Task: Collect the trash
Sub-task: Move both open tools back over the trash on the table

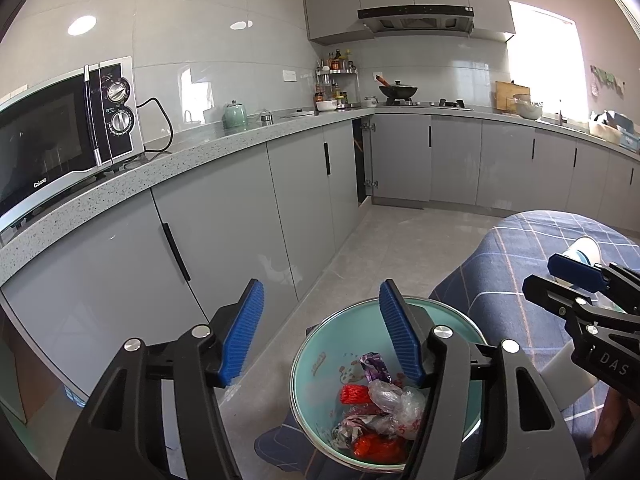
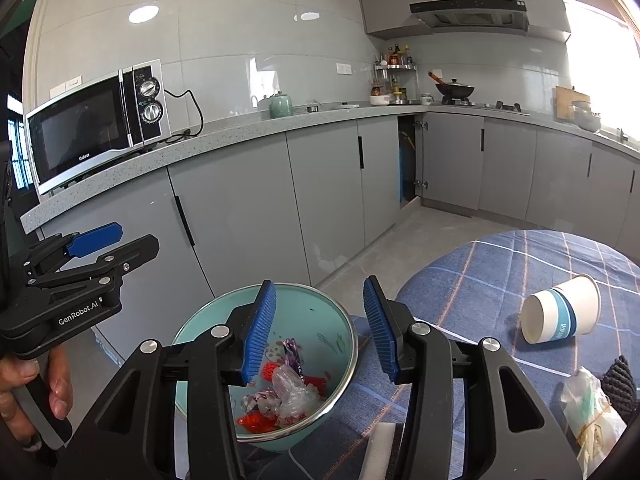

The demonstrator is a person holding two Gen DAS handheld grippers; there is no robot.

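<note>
A teal trash bin with a metal rim stands just below both grippers, at the edge of the table. Inside lie red wrappers, crumpled clear plastic and a purple wrapper. My left gripper hangs over the bin's left rim, open, with nothing between its blue pads. My right gripper is over the bin's right rim, open and empty too. Each shows from the side in the other's view: the right gripper and the left gripper. A paper cup lies on its side on the table.
The round table has a blue checked cloth. On it near the right edge lie a plastic bag with a rubber band, a black knitted item and a white foam piece. Grey cabinets and a microwave line the left.
</note>
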